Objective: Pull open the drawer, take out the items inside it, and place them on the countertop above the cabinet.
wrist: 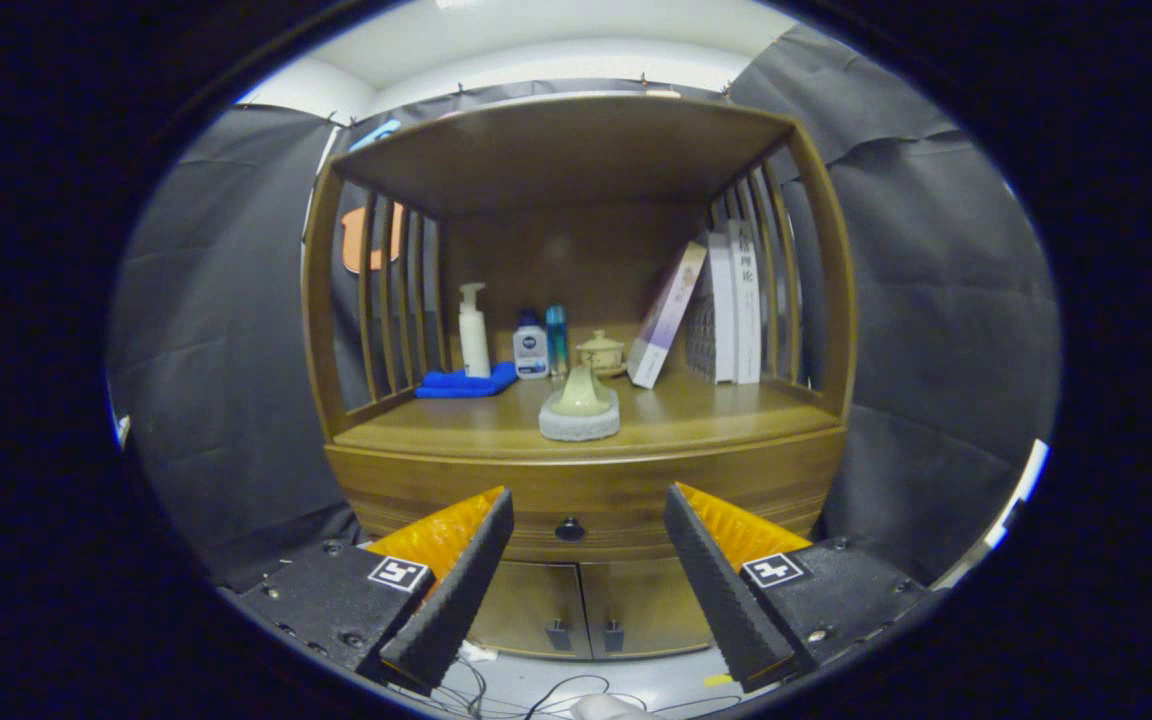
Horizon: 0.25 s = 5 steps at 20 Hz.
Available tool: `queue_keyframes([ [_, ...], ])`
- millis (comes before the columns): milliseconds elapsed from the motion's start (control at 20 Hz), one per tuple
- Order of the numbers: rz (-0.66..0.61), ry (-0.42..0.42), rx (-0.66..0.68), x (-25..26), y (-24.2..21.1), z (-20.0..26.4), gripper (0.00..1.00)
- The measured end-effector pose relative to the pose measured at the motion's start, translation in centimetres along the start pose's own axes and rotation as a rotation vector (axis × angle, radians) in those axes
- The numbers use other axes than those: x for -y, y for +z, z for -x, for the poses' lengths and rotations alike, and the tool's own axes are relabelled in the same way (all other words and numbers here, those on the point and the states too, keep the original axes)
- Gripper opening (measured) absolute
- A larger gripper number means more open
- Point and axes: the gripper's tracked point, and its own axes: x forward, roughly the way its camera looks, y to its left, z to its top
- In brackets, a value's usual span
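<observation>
Drawer point(586, 500) sits flush shut at frame centre, knob point(569, 529) between our wide-open, empty gripper point(588, 520) fingers; if we pull it, we centre on the knob, pinch, draw straight back.

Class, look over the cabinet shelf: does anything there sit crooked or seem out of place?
One book leans steeply against the upright books. The rest stands tidy; the drawer is closed, gripper open before its knob.

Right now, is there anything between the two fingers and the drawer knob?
No. In the gripper view the fingers stand open with the drawer knob in the gap just beyond them; the stretch shows bare drawer front.
</observation>
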Motion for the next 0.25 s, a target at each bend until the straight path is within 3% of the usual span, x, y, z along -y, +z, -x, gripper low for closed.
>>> queue_keyframes([
  [250,0.011,0.032,0.064,1.2,4.2,7.1,0.99],
])
